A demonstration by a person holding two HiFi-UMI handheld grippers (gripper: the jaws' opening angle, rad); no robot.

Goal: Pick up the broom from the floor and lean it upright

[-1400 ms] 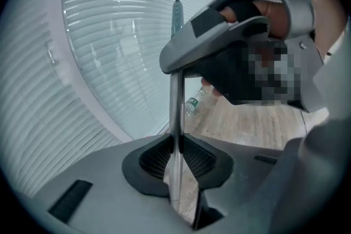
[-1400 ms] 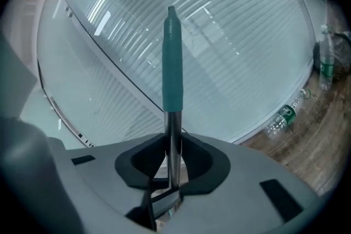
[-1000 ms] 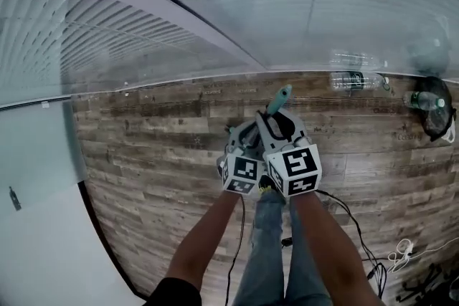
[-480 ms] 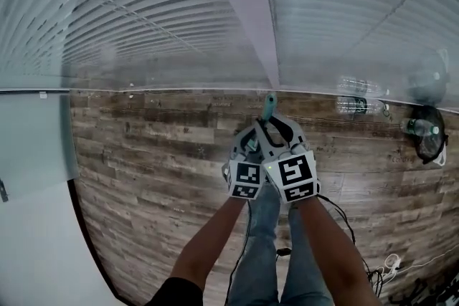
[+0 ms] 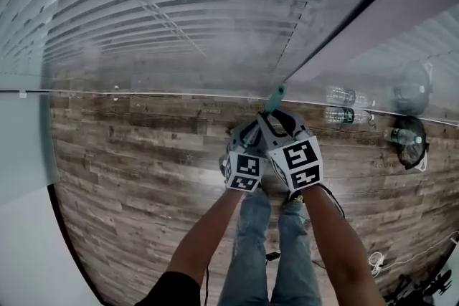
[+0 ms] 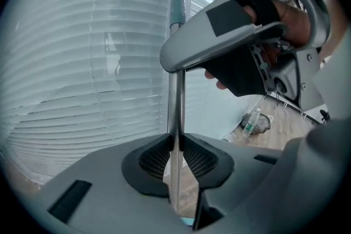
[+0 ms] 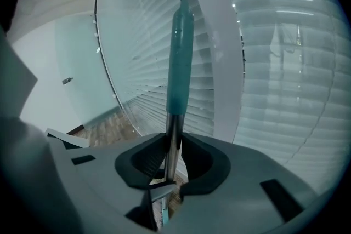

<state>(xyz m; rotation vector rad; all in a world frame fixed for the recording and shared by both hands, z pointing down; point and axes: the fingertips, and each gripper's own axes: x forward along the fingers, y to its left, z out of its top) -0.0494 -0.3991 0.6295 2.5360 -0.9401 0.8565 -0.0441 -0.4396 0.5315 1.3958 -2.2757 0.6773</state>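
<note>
Clamping the broom (image 7: 180, 63) in both tools at once: pinching its bare metal shaft between the black pads of the left gripper (image 6: 176, 145), and pinching the same shaft a little higher, just under the teal grip, between the pads of the right gripper (image 7: 171, 153). Stacking the two holds close together along the pole, probably to stop a long, thin handle from pivoting or twisting round in a single pinch. Holding the pole steeply raised out in front, with its top end toward the glass wall with blinds (image 5: 179, 25) and the pale upright frame (image 5: 358, 18), so seemingly bringing it to a surface fit for leaning. Standing on the wood floor (image 5: 129, 168) near the foot of that wall. Seeing nothing of the brush end, hidden below the grippers and the person's legs, so unable to say whether resting on the boards or lifted clear. Judging the pick-up as done and the leaning as not yet done. Leaving the water bottles (image 5: 343, 97) by the wall, well off to the right of the pole.
</note>
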